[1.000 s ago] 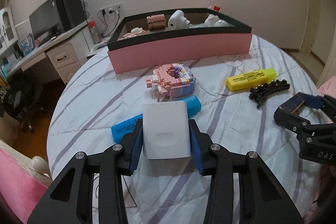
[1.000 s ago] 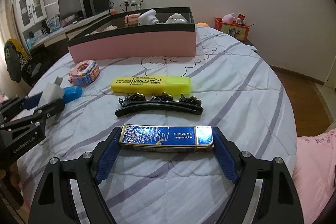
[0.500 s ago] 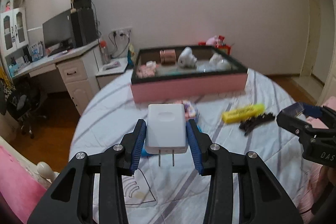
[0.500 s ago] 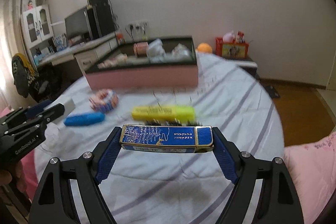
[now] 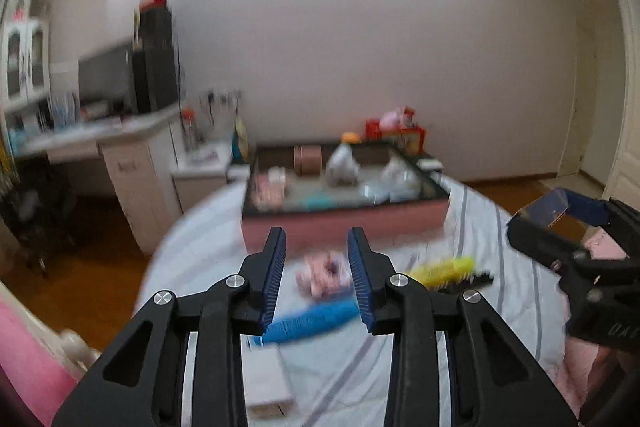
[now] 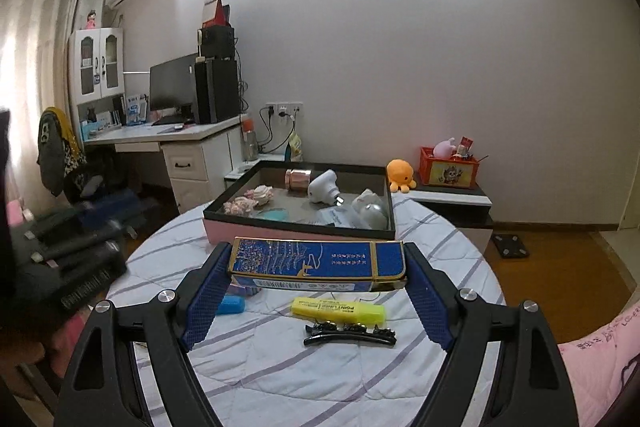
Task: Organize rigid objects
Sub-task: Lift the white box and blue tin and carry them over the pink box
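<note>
**Right gripper** (image 6: pixel 318 263): jaws set wide and clamped on the end faces of the blue box (image 6: pixel 316 261). The box is held lengthways and level, clear of the bed (image 6: pixel 280 379). An end-to-end grip keeps the long faces free, so the box can be laid flat.

**Left gripper** (image 5: pixel 316 235): jaws narrow, having just been closing, with nothing between the pads. A blurred white block (image 5: pixel 266 375) lies on the bed beneath it, at the near edge.

**Loose items:** the yellow highlighter (image 6: pixel 338 309) and black hair clip (image 6: pixel 350 333) lie side by side mid-bed. The blue case (image 6: pixel 230 305) and the brick toy (image 5: pixel 324 273) lie toward the left edge. All await collection.

**Destination:** the pink-walled tray (image 6: pixel 300 165) sits at the far edge of the bed and already holds several small things. The raised, forward-facing box suggests a carry over the tray's near wall. Free floor appears along the tray's near side.
</note>
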Action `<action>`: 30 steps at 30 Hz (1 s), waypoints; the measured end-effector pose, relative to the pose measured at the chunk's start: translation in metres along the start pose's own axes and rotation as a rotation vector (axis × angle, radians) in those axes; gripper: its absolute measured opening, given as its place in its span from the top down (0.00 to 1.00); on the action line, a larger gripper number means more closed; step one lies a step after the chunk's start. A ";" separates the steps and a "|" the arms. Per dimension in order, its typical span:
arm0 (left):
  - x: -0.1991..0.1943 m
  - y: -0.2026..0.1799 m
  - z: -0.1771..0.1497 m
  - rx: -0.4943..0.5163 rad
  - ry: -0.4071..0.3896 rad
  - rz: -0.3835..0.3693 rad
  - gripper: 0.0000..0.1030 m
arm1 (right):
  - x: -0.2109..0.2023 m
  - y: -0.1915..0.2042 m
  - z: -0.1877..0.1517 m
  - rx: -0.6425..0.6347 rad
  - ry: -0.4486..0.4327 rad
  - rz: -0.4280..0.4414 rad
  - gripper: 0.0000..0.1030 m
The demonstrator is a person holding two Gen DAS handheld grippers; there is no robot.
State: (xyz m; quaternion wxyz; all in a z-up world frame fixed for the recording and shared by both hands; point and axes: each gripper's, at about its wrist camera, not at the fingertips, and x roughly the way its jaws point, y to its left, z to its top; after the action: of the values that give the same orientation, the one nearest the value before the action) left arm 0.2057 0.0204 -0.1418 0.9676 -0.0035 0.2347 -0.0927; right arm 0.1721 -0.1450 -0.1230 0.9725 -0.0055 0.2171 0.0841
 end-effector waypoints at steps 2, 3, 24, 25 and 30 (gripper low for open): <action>0.010 0.007 -0.017 -0.033 0.046 -0.005 0.66 | 0.010 -0.003 -0.011 0.017 0.037 0.006 0.19; 0.016 0.010 -0.027 -0.032 0.071 -0.002 0.59 | 0.016 -0.005 -0.018 0.024 0.064 0.010 0.19; 0.033 0.037 -0.085 -0.039 0.206 0.038 0.61 | 0.044 -0.010 -0.052 0.070 0.175 0.066 0.19; 0.032 0.036 -0.084 -0.041 0.202 0.032 0.61 | 0.042 -0.009 -0.052 0.065 0.169 0.063 0.19; 0.017 0.023 -0.063 -0.013 0.132 0.029 0.61 | 0.031 -0.008 -0.044 0.052 0.127 0.055 0.19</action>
State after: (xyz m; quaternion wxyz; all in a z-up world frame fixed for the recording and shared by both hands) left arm 0.1962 0.0425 -0.2063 0.9512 -0.0004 0.2987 -0.0772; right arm 0.1832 -0.1504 -0.1760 0.9540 0.0204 0.2803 0.1045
